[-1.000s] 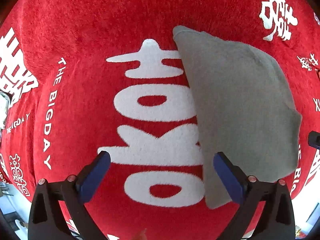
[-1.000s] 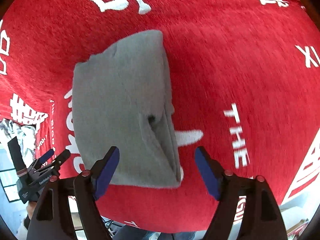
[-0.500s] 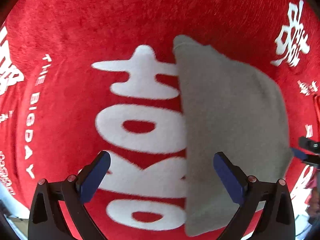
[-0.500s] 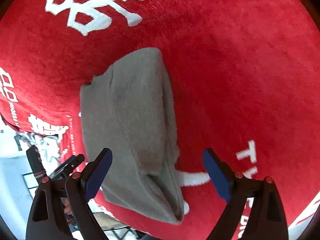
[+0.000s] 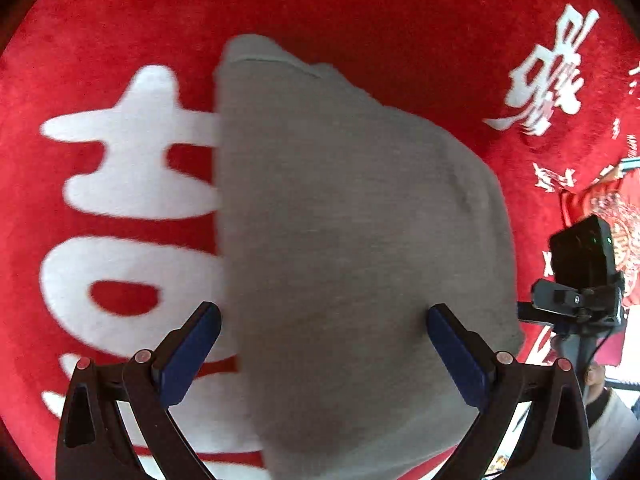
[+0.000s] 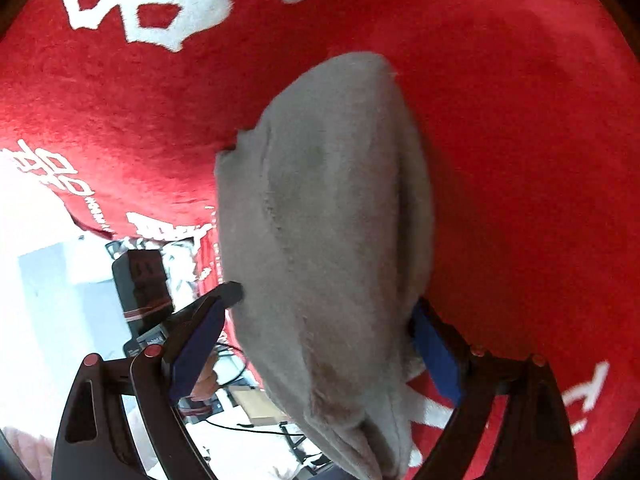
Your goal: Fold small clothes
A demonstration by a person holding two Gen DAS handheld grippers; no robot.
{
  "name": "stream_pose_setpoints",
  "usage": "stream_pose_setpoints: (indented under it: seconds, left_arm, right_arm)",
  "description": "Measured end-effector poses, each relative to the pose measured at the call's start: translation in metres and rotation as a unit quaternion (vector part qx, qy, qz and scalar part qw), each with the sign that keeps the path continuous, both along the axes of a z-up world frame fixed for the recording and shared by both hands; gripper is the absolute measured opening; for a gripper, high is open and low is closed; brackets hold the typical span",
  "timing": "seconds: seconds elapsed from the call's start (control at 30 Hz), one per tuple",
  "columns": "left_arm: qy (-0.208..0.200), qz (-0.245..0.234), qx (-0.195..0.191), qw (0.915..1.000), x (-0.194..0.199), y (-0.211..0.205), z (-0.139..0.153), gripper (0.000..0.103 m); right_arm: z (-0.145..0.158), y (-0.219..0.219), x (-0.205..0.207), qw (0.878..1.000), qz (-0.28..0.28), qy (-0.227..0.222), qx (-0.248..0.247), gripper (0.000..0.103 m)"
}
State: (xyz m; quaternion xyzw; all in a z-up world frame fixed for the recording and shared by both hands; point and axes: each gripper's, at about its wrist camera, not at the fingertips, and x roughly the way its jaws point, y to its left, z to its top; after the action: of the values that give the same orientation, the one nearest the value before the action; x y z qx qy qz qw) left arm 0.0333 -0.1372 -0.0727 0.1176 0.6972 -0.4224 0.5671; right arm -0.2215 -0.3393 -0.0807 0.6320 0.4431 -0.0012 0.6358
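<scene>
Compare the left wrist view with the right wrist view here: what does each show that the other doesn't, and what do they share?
Only the left wrist view shows the left gripper from behind, jaws wide over the grey folded cloth, and the cloth's smooth top face.

Only the right wrist view shows the right gripper, jaws wide either side of the cloth's near end, and the stacked layers along the cloth's edge.

Both show the same cloth lying on the red blanket with white lettering, each with the other gripper at its edge.
</scene>
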Motion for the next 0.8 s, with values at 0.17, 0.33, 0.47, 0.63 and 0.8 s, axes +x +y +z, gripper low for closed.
stream_pose_setpoints:
  seconds: [0.17, 0.33, 0.47, 0.63, 0.8]
  left_arm:
    - [-0.015, -0.006, 0.005, 0.9999, -0.011, -0.012, -0.004, 0.103]
    - [-0.021, -0.026, -0.001, 0.9994, -0.014, -0.016, -0.005, 0.103]
    - [-0.02, -0.038, -0.005, 0.9991, -0.01, -0.017, -0.005, 0.103]
    - [-0.047, -0.025, 0.006, 0.9986, -0.019, -0.024, -0.001, 0.091]
    - [-0.057, -0.017, -0.015, 0.9981, -0.018, -0.017, 0.023, 0.046]
  right_arm:
    - [0.004, 0.002, 0.013, 0.999, 0.022, -0.044, 0.017, 0.094]
    - [-0.007, -0.006, 0.005, 0.999, 0.038, -0.022, 0.014, 0.094]
    - [-0.011, -0.013, -0.004, 0.999, 0.025, -0.034, 0.033, 0.094]
    - [-0.016, -0.005, 0.013, 0.997, 0.007, -0.053, 0.055, 0.091]
    - [-0.012, 0.012, 0.024, 1.0, 0.015, 0.001, 0.019, 0.037]
